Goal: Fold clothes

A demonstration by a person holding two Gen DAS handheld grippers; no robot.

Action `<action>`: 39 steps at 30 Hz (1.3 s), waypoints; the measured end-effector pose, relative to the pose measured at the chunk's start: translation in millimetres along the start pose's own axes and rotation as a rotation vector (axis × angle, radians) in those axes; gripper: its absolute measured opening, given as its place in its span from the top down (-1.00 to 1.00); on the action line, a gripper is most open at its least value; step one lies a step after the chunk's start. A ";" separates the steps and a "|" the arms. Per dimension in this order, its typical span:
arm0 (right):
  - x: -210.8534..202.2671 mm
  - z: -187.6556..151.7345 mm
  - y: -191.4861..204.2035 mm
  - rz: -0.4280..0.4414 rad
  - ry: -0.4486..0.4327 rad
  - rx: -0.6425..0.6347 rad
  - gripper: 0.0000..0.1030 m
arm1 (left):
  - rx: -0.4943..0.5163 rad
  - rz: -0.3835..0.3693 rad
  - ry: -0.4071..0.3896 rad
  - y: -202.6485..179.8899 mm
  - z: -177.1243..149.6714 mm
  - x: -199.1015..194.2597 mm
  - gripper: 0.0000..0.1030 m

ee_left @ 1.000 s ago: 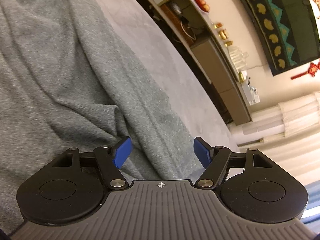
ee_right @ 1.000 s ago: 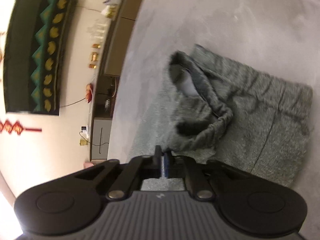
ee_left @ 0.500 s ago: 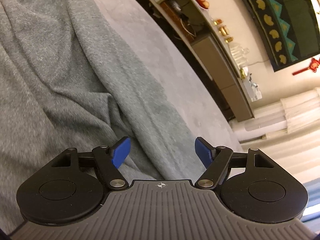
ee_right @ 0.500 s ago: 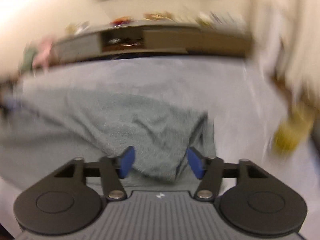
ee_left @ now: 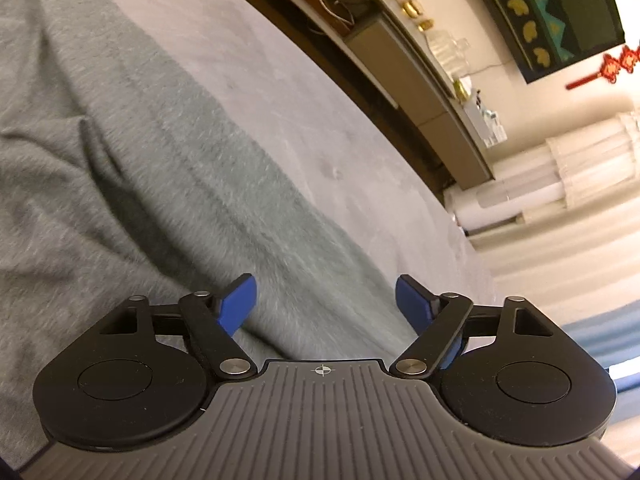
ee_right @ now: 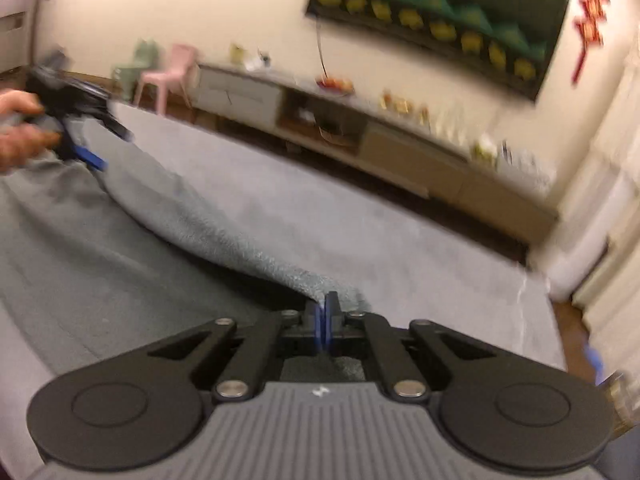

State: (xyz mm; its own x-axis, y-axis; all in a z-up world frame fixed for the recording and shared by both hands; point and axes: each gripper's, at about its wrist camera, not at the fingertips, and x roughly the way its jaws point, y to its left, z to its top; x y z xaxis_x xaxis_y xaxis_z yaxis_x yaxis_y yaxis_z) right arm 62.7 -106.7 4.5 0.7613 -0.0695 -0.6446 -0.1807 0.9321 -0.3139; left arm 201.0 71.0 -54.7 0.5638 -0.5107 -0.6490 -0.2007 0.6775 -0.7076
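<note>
Our right gripper [ee_right: 325,314] pinches the garment's [ee_right: 168,216] edge, cloth trailing toward 10 o'clock; our left gripper's [ee_left: 325,300] fingers [ee_left: 238,302] spread just above it.

Home living room: long low TV cabinet [ee_right: 400,148] along cream wall, dark wall-mounted screen [ee_right: 440,20] above, red hanging decoration [ee_right: 590,20], pink plastic chair [ee_right: 172,68], pale curtains [ee_left: 580,168], grey carpet [ee_right: 360,232].

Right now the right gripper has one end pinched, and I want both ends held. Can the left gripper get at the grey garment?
Probably yes. The left gripper is open, with the grey garment lying directly ahead between its fingers and nothing in between. The right gripper is shut on another edge.
</note>
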 end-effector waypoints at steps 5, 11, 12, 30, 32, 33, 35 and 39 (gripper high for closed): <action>-47.0 -5.9 2.2 -0.043 -0.151 -0.012 0.96 | -0.026 0.056 0.030 1.5 -3.1 19.4 -0.45; -24.4 -9.0 -8.2 -0.028 -0.141 0.035 0.96 | -0.020 0.112 0.062 -4.3 2.1 36.7 0.07; -20.5 -9.5 -10.1 -0.026 -0.139 0.043 0.96 | -0.014 0.116 0.062 -6.0 3.6 38.0 0.42; -63.8 5.6 -23.3 -0.195 -0.418 -0.230 0.95 | -0.099 -0.132 -0.112 -7.3 -22.3 -75.6 -0.29; -51.5 -23.0 -17.0 -0.193 -0.316 -0.225 0.95 | -0.139 -0.085 -0.059 3.4 -30.5 -52.7 -0.31; -49.2 -33.5 -16.4 -0.185 -0.289 -0.199 0.95 | -0.157 -0.072 -0.036 4.7 -30.9 -40.6 -0.34; -49.5 -43.0 -15.1 -0.174 -0.267 -0.162 0.95 | -0.163 -0.073 0.008 1.8 -28.5 -17.1 -0.45; -52.8 -43.2 -20.8 -0.168 -0.273 -0.121 0.95 | -0.150 -0.030 0.047 -8.9 -26.6 8.9 -0.48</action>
State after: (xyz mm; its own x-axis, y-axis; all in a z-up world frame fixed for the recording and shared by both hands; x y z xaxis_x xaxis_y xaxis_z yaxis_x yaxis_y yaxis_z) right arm -0.6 -137.7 15.0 0.9224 -0.1051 -0.3716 -0.0990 0.8657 -0.4906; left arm 186.6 46.4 -61.6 0.5338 -0.5561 -0.6370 -0.3040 0.5768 -0.7583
